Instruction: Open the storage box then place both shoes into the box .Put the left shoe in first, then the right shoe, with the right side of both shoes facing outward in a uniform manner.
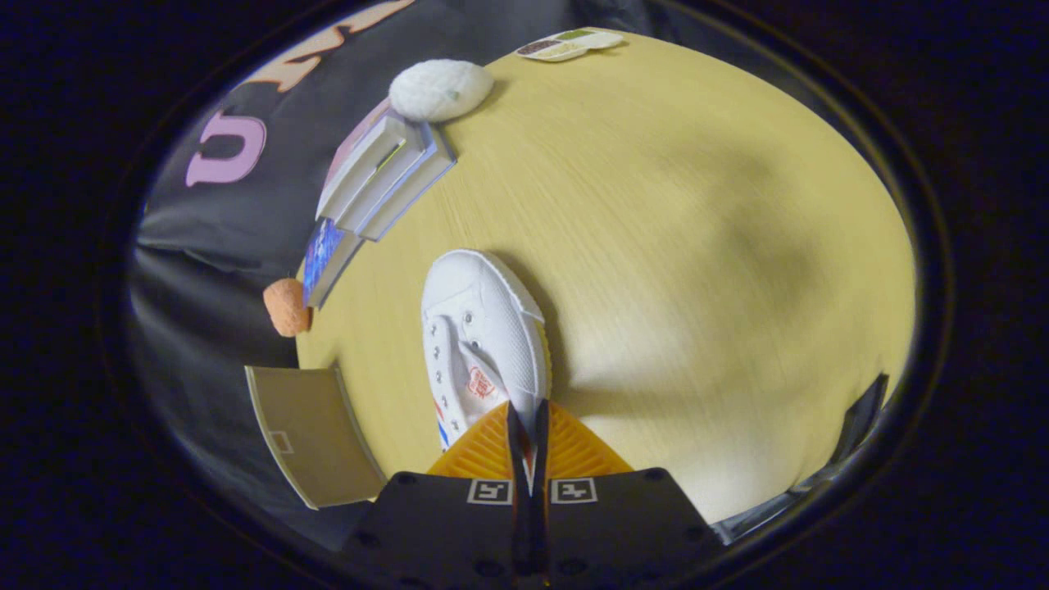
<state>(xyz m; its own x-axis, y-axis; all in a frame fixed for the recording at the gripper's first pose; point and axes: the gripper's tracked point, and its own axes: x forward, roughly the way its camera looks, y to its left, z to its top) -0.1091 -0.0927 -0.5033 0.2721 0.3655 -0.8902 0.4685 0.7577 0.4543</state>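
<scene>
A white canvas shoe [483, 336] with a red badge on its side hangs from my gripper [529, 426], toe pointing away from me. Both fingers are pressed together on the shoe's upper rim near the heel, with a thin strip of white fabric between them. The shoe's shadow falls on the yellow wooden table [697, 246] beside it, so it looks lifted off the surface. To the left of the fingers, a beige flat panel [307, 434] sticks out past the table's edge; I cannot tell whether it belongs to the storage box.
A stack of books [381, 176] lies beyond the shoe at the table's left edge, with a white rounded object [440, 88] behind it and an orange ball [287, 307] nearer. Small flat cards [569, 45] rest at the far edge. A dark frame [856, 426] rises on the right.
</scene>
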